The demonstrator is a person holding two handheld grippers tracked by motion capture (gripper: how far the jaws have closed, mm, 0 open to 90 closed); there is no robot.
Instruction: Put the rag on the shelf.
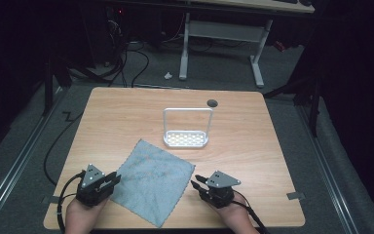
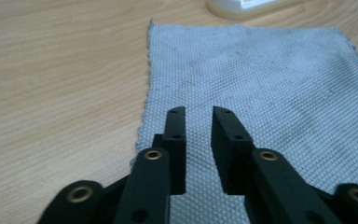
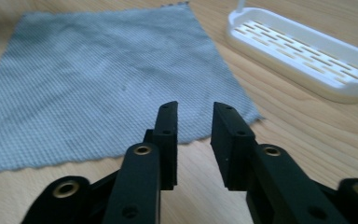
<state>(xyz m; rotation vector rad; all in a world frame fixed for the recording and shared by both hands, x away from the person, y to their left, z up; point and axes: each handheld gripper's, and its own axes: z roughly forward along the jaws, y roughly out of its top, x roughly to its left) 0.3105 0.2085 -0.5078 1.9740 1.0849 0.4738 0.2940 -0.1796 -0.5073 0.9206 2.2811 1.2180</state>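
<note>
- The left gripper (image 1: 111,181) sits at the near left of the table (image 1: 107,112), at the left edge of the cloth (image 1: 153,180). A hand holds it from below.
- In the left gripper view its two black jaws stand a little apart, with a small gap. They point over the cloth (image 2: 261,93) near its edge. Nothing is pinched between them, so it is open. I think it waits there so it can grab that side of the cloth.
- The cloth is blue-grey and lies flat on the near middle of the table, turned like a diamond. It lies between the two grippers, so each one can reach a corner.
- A white rack (image 1: 186,139) with a tall loop handle stands just behind the cloth, near the far corner of it but not touching. Maybe the cloth goes on it later, but I cannot be sure.
- The right gripper (image 1: 196,181) sits at the near right, just by the right corner of the cloth.
- In the right gripper view its jaws also stand a little apart and hold nothing. They point at the cloth's (image 3: 98,84) near corner, with bare wood under them. The rack (image 3: 303,51) lies off to the far right in that view. This gripper looks ready to take the corner.
</note>
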